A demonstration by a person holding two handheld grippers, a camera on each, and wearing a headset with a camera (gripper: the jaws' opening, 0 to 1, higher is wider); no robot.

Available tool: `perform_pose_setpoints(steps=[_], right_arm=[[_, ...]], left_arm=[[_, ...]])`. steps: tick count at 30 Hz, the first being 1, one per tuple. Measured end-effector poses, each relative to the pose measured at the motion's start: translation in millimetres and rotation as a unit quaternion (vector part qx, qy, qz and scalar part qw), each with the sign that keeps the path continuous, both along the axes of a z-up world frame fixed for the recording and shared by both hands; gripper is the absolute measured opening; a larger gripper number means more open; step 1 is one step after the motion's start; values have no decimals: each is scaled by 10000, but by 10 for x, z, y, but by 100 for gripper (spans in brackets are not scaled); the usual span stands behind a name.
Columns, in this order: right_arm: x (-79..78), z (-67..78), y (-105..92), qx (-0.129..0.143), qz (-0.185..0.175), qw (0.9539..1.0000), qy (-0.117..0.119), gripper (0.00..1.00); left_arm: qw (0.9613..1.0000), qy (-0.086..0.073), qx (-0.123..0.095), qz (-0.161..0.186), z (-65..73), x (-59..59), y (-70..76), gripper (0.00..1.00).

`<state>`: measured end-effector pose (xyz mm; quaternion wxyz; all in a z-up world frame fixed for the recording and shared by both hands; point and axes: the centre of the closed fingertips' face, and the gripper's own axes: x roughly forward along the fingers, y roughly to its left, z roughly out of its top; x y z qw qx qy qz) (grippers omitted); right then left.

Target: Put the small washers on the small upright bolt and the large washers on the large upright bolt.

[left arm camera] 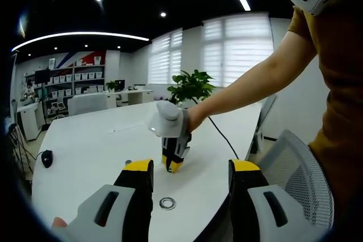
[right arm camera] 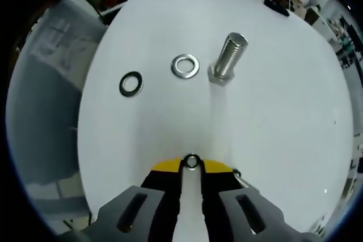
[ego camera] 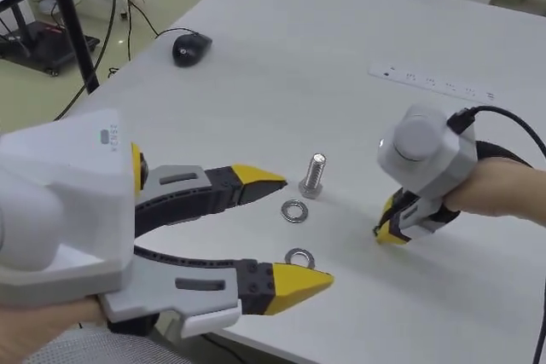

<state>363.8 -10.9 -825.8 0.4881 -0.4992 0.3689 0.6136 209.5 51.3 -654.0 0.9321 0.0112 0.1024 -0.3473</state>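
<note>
**Q:** White workbench (ego camera: pixel 341 40): how far along are you?

**A:** Barely started. The upright bolt (ego camera: pixel 314 175), bright steel with its hex head down, carries no washer. One large washer (ego camera: pixel 293 210) lies flat just beside it, and a second washer (ego camera: pixel 299 257) nearer you.

**Q:** And the claws?

**A:** Right of the bolt, your right gripper (ego camera: pixel 388 234) pinches a small washer (right arm camera: pixel 192 161), a thin ring. Your left gripper (ego camera: pixel 304 228) gapes wide, empty.

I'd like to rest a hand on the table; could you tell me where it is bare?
Bare: the stretch beyond the bolt, between the mouse and the white strip. Crowded: around the bolt, with two washers, the left claw and the right claw close by.
</note>
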Motion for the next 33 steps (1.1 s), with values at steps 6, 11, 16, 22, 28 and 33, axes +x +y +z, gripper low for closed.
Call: perform_pose_setpoints(steps=[6, 11, 16, 22, 28, 33], right_arm=[[-2, 5, -64, 33, -26, 10000, -62, 12], [-39, 131, -179, 107, -186, 9998, 34, 12], [13, 294, -347, 91, -358, 9993, -34, 12], [104, 462, -393, 124, -451, 9988, -159, 12], [257, 628, -331, 163, -450, 9983, -339, 12], [335, 686, -273, 176, -413, 9981, -419, 12]], left_arm=[[10000, -27, 24, -2, 20, -11, -5, 52], [10000, -31, 33, -5, 24, -14, -8, 52], [10000, -54, 39, -72, 29, -18, -69, 52], [9999, -99, 23, -122, 49, 5, -121, 52], [9998, -116, 24, -139, 65, 7, -132, 52], [9999, -97, 11, -99, 56, 7, -107, 52]])
